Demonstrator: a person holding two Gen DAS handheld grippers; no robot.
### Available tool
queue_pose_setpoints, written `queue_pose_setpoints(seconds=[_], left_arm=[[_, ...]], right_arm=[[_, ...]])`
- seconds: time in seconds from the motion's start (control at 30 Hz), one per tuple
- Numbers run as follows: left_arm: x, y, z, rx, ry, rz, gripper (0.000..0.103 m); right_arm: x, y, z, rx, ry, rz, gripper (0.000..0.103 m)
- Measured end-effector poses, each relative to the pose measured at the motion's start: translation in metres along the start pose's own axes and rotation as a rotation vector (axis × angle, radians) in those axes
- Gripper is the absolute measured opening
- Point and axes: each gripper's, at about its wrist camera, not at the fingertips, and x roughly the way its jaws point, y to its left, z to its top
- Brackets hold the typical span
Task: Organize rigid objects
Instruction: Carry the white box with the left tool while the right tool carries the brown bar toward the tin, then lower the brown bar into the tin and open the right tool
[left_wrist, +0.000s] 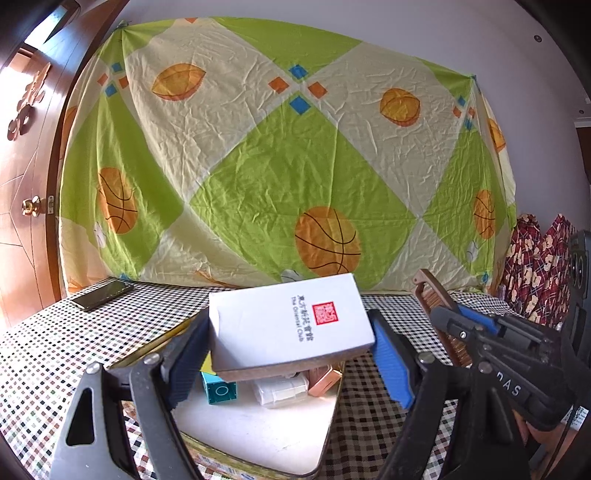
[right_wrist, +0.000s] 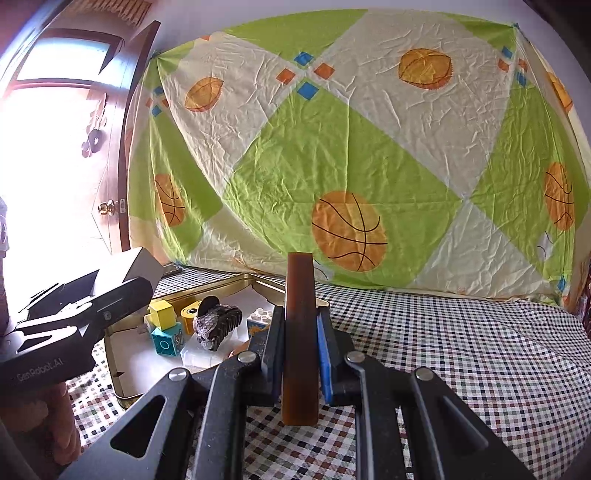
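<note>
Left wrist view
- Your left gripper (left_wrist: 291, 354): jaws spread wide and clamped on the white box (left_wrist: 291, 325), one pad on each short side.
- White box: flat between the jaws, red seal and printed text facing up, held above the gold tin tray (left_wrist: 325, 443).
- Below the jaws: a teal block (left_wrist: 221, 392), a clear plastic case (left_wrist: 282, 392) and a copper-coloured piece (left_wrist: 325, 380) lie in the tray.
- Right of the jaws: your right gripper (left_wrist: 452, 317) with the brown comb (left_wrist: 439, 306).
- Far left of the jaws: a phone (left_wrist: 101, 294) on the checkered tablecloth (left_wrist: 40, 354).

Right wrist view
- Your right gripper (right_wrist: 300, 343): jaws closed tight on the brown comb (right_wrist: 300, 332).
- Comb: upright on edge, its top well above the pads.
- Left of the jaws: the tray (right_wrist: 221, 286) with a yellow block (right_wrist: 162, 314) and a dark hair claw (right_wrist: 218, 325).
</note>
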Motion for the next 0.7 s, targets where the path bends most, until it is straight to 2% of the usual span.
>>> queue_pose_setpoints(seconds=[0.7], left_arm=[[-0.001,0.031,0.001,-0.016,0.012,0.059,0.082]], right_arm=[[0.012,0.037,0.001,-0.047,0.015,0.066,0.017]])
